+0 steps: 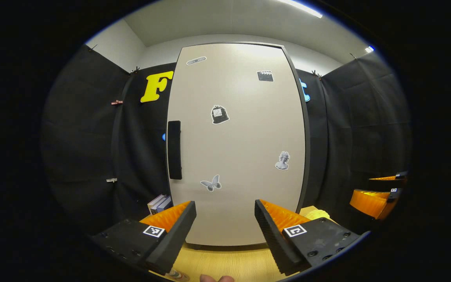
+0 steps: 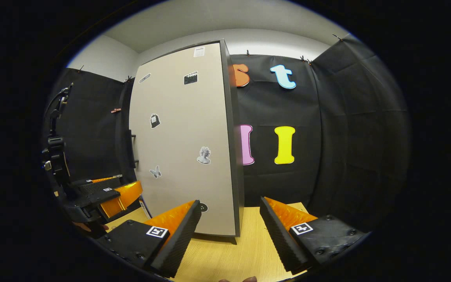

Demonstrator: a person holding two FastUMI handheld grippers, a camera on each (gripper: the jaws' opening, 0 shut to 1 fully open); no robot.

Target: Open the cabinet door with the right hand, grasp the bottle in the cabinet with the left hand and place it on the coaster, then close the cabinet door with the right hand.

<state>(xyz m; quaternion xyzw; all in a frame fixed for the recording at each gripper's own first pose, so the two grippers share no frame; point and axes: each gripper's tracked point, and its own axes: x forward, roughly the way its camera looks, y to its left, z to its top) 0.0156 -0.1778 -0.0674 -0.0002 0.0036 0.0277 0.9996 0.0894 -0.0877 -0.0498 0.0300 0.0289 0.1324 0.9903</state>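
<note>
The cabinet (image 1: 241, 156) stands straight ahead in the left gripper view, its beige door shut and dotted with stickers. A black handle (image 1: 174, 150) runs down the door's left edge. The bottle is hidden behind the door. My left gripper (image 1: 225, 223) is open and empty, a short way in front of the door's lower part. Far off at the right edge is my right gripper (image 1: 382, 188). In the right gripper view the cabinet (image 2: 186, 149) is seen at an angle, with its handle (image 2: 132, 150) on the far left side. My right gripper (image 2: 229, 227) is open and empty near the cabinet's right front corner. The left gripper (image 2: 114, 190) shows at the left.
The cabinet rests on a light wooden table (image 1: 229, 262). A few books (image 1: 159, 203) lean at its lower left, and a yellow bumpy thing (image 1: 318, 214) lies at its lower right. A small round item (image 1: 177, 275) peeks in at the bottom edge. A fingertip (image 1: 217, 278) shows beside it.
</note>
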